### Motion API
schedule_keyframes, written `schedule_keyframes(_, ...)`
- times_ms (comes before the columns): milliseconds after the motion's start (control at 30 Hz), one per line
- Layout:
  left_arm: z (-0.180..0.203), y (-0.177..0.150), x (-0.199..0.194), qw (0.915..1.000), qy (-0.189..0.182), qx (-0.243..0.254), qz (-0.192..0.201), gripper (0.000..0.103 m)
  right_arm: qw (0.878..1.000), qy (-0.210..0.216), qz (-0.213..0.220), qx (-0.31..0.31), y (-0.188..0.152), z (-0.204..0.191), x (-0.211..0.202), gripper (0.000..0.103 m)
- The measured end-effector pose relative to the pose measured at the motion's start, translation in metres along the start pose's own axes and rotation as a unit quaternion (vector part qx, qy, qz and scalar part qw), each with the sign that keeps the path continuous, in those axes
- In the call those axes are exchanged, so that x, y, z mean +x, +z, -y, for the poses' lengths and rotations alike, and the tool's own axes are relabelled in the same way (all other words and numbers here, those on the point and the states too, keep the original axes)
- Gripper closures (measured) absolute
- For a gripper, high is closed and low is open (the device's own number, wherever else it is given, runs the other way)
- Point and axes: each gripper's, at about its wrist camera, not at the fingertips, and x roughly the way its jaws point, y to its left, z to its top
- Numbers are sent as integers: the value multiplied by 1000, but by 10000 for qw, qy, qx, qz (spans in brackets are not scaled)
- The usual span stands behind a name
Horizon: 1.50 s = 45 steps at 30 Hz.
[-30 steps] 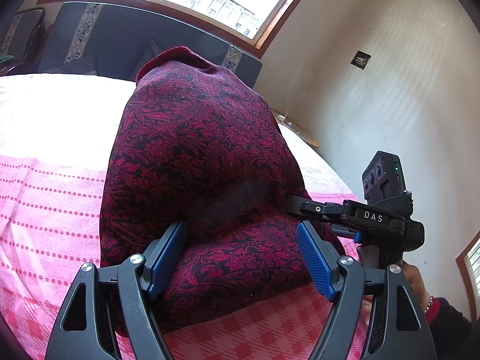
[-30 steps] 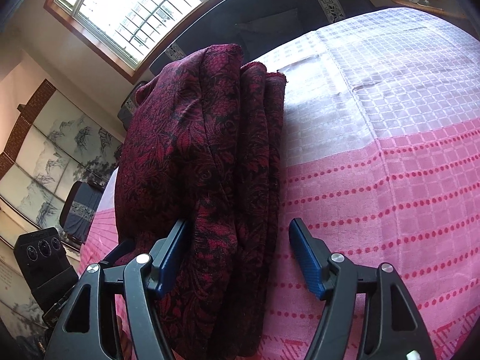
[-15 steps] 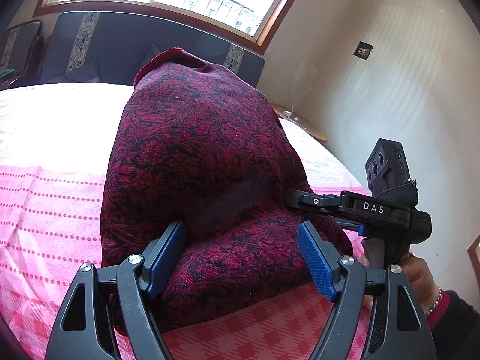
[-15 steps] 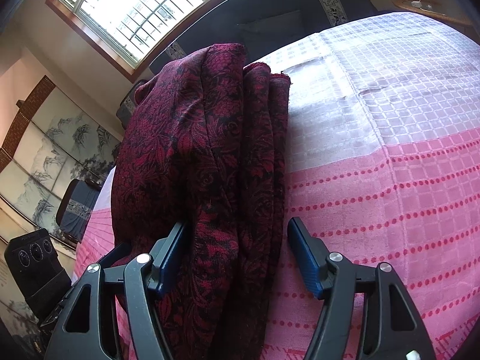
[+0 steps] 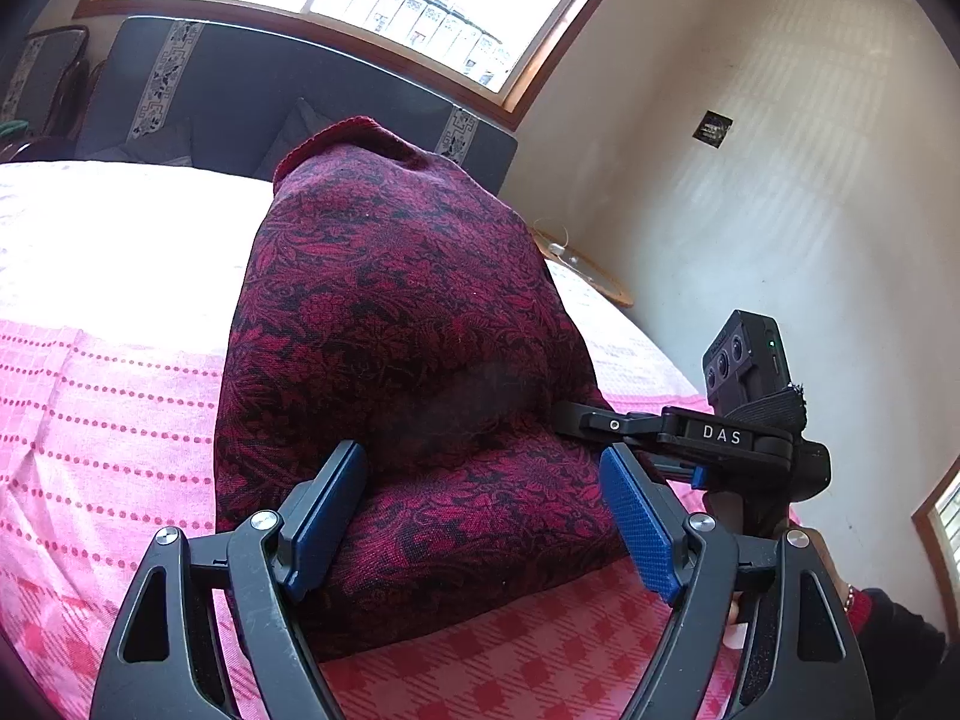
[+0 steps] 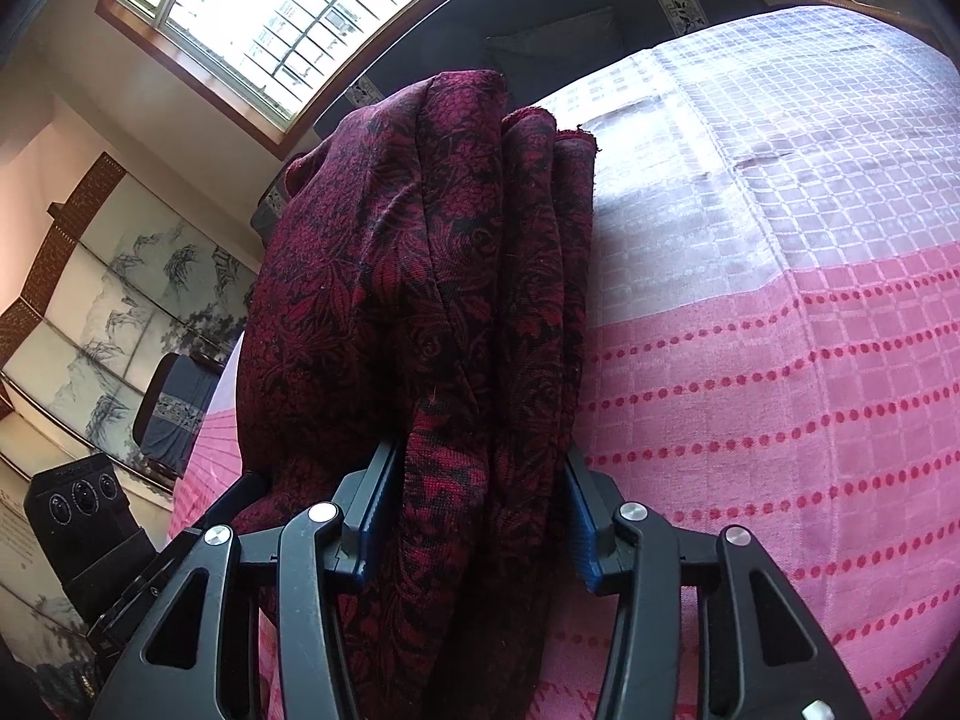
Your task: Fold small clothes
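A dark red floral garment (image 5: 396, 324), folded into a thick bundle, lies on the pink checked bedspread (image 5: 90, 396). My left gripper (image 5: 486, 516) is open, its blue pads on either side of the bundle's near end with a gap on the right. My right gripper (image 6: 480, 510) is shut on the garment's stacked folded edges (image 6: 480, 312), both pads pressed into the cloth. The right gripper also shows in the left wrist view (image 5: 690, 438), reaching into the bundle's right side.
The bedspread (image 6: 780, 360) stretches out on both sides of the garment. A dark sofa (image 5: 240, 96) stands under the window beyond the bed. A painted folding screen (image 6: 90, 312) stands to the left. A small wooden table (image 5: 594, 276) sits by the wall.
My right gripper has closed from open onto the garment's folded edges. My left gripper stayed open around the bundle's end and barely moved.
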Motion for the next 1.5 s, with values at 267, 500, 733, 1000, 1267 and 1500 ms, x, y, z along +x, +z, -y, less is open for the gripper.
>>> schedule_keyframes(267, -6, 2, 4, 9998, -129, -122, -111, 23, 9945, -391, 942, -217, 39, -11, -55, 53)
schedule_keyframes(500, -14, 3, 3, 9995, -219, -219, -98, 23, 9980, -371, 474, 183, 123, -6, -3, 51)
schedule_keyframes(733, -20, 2, 2, 9992, -271, -272, -79, 22, 9990, -209, 357, -160, 123, -11, 16, 90)
schedule_keyframes(1000, -20, 2, -2, 9995, -270, -170, -71, 22, 9951, -802, 556, -126, 114, 12, 12, 95)
schedule_keyframes(1267, -7, 0, -20, 9993, -343, 123, 55, 22, 9950, -828, 553, 73, 102, 22, 28, 95)
schedule_keyframes(1500, 4, 76, -41, 9961, -799, 252, 272, 22, 9939, -879, 656, -72, 93, 20, 27, 94)
